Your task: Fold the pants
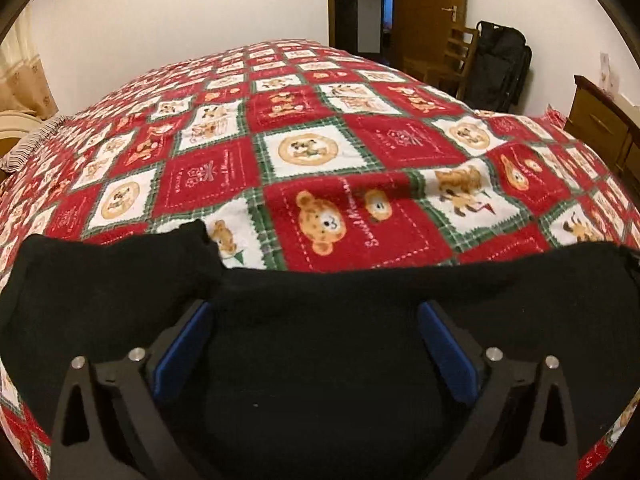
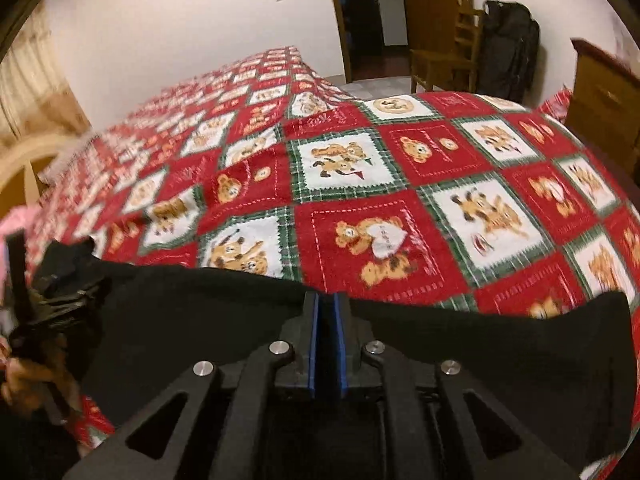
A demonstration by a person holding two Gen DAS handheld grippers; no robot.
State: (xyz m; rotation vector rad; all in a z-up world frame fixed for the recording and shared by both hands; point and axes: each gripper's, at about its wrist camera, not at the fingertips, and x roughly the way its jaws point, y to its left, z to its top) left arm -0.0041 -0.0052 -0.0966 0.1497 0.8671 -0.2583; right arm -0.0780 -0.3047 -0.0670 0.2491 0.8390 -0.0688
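Note:
Black pants (image 1: 100, 280) lie spread across the near part of a bed under a red, white and green bear-print blanket (image 1: 312, 152). My left gripper (image 1: 314, 306) hangs over the cloth with its blue pads (image 1: 188, 344) wide apart and nothing pinched between them. In the right wrist view the pants (image 2: 180, 312) run across the frame. My right gripper (image 2: 326, 296) sits at their far edge, its pads only a narrow dark slit apart with black cloth in it. At that view's left edge, blurred, are a hand (image 2: 24, 376) and a pink sleeve (image 2: 12, 220).
The blanket (image 2: 360, 160) covers the whole bed. A striped pillow (image 1: 36, 140) lies at the far left. Beyond the bed stand a wooden chair (image 2: 444, 60), a black bag (image 2: 508, 48), an open door (image 1: 428, 8) and a wooden cabinet (image 1: 600, 128) at the right.

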